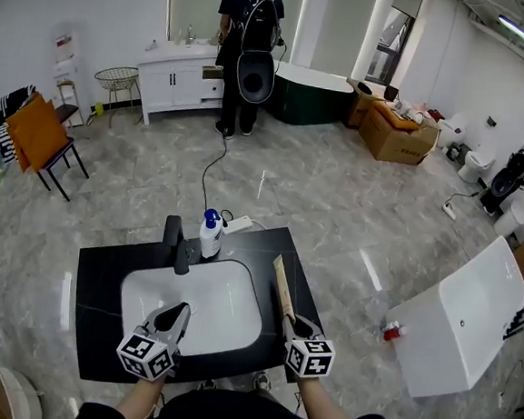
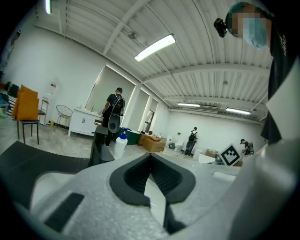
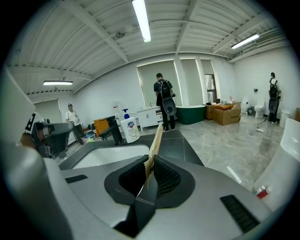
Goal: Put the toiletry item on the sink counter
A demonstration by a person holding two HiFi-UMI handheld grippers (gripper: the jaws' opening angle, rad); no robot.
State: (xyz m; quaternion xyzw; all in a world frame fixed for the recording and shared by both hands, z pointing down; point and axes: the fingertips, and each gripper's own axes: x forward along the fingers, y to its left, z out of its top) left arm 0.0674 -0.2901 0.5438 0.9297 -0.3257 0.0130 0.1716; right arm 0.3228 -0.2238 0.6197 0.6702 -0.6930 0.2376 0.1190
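The right gripper (image 3: 149, 165) has its jaws closed on the near end of the toiletry item (image 3: 155, 139), a long, thin tan strip with a serrated edge, possibly a paper packet. The pads clamp its flat faces, so it stands on edge between them and runs straight forward from the fingertips, away from the person.

In the head view the item (image 1: 282, 286) reaches out from the right gripper (image 1: 298, 327) over the black counter (image 1: 101, 281), along the strip just right of the white basin (image 1: 221, 314). Whether its far end touches the counter I cannot tell.

The left gripper (image 2: 150, 157) has its jaws together at the tips with nothing between them. It hangs over the near left part of the basin (image 1: 174, 319).

A black faucet (image 1: 176, 242) stands at the basin's far rim, and a white soap bottle (image 1: 209, 236) with a blue pump stands just right of it, well apart from the item.
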